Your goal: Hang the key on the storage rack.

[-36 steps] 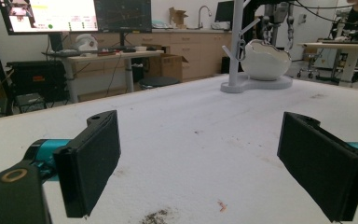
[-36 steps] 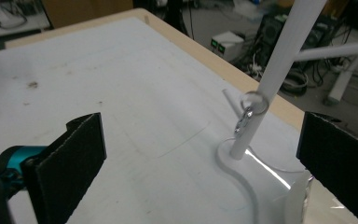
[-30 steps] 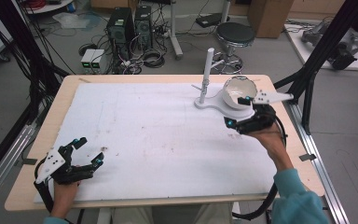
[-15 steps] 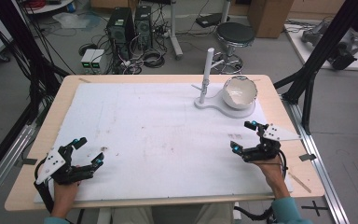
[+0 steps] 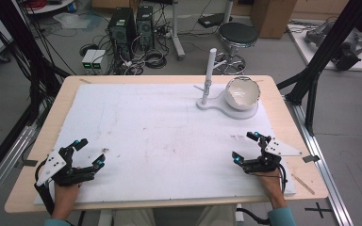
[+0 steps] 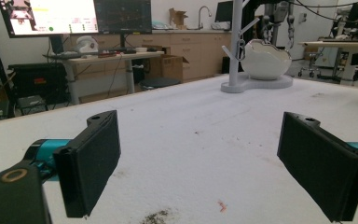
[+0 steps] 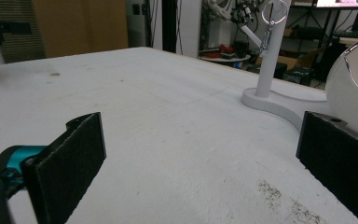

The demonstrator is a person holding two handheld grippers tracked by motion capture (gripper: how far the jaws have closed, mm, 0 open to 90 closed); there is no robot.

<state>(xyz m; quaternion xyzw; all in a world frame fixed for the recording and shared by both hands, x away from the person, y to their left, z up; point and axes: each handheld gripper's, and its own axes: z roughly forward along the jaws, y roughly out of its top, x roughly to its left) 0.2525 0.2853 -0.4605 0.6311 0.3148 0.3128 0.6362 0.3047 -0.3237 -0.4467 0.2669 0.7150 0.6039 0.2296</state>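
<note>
Resting on the table, both spread wide: left gripper at 7 o'clock, right gripper at 4, white bowl at 1.

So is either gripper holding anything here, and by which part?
Nothing is held: the left gripper and right gripper both rest open on the table.

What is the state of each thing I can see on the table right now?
Left tool: open, holding nothing, low over the white table cover.
Right tool: open, holding nothing.
White egg-shaped bowl: on its white stand base, opening tilted.
White upright post: standing; a metal ring hangs from it.
</note>
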